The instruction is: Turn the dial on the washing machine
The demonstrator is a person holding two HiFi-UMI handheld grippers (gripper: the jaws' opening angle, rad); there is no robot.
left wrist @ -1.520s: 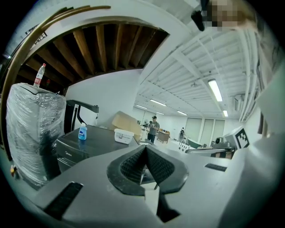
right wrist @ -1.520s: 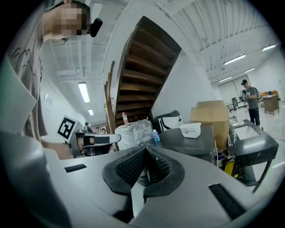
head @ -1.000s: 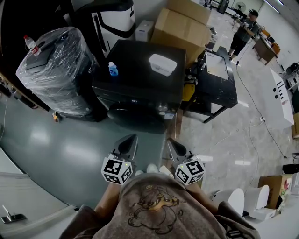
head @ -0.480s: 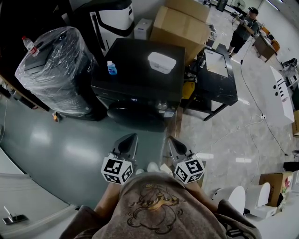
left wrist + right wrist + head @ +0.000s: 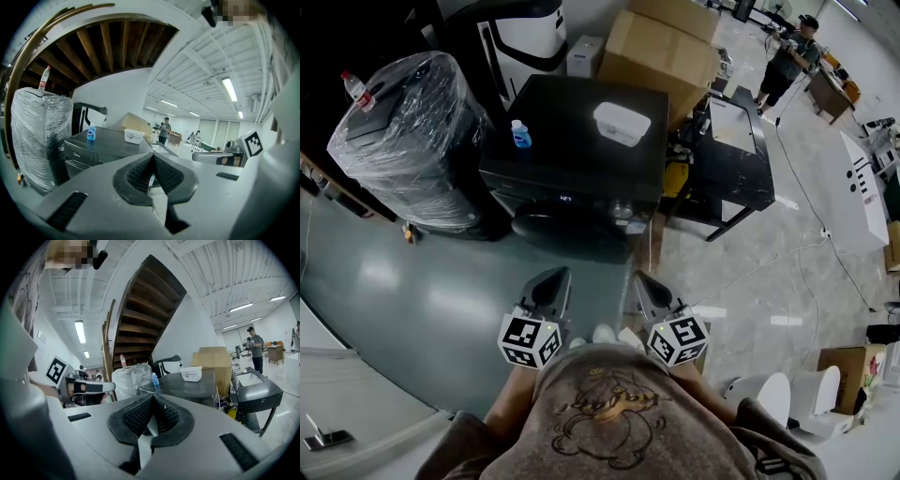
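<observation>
The black front-loading washing machine (image 5: 572,155) stands ahead of me on the floor. Its small silver dial (image 5: 623,210) sits at the right of the front panel, above the round door. A blue bottle (image 5: 519,134) and a white box (image 5: 621,124) rest on its top. My left gripper (image 5: 554,278) and right gripper (image 5: 644,282) hover side by side near my body, well short of the machine, both shut and empty. In the left gripper view the machine (image 5: 105,146) lies beyond the touching pads (image 5: 140,174). The right gripper view shows it (image 5: 187,383) past the right gripper's pads (image 5: 138,416).
A plastic-wrapped appliance (image 5: 403,141) stands left of the machine, cardboard boxes (image 5: 666,52) behind it and a black cart (image 5: 736,155) to its right. A person (image 5: 787,61) stands far back right. Grey-green floor (image 5: 441,281) lies between me and the machine.
Only the head view has drifted slightly. Both grippers stay in place, shut.
</observation>
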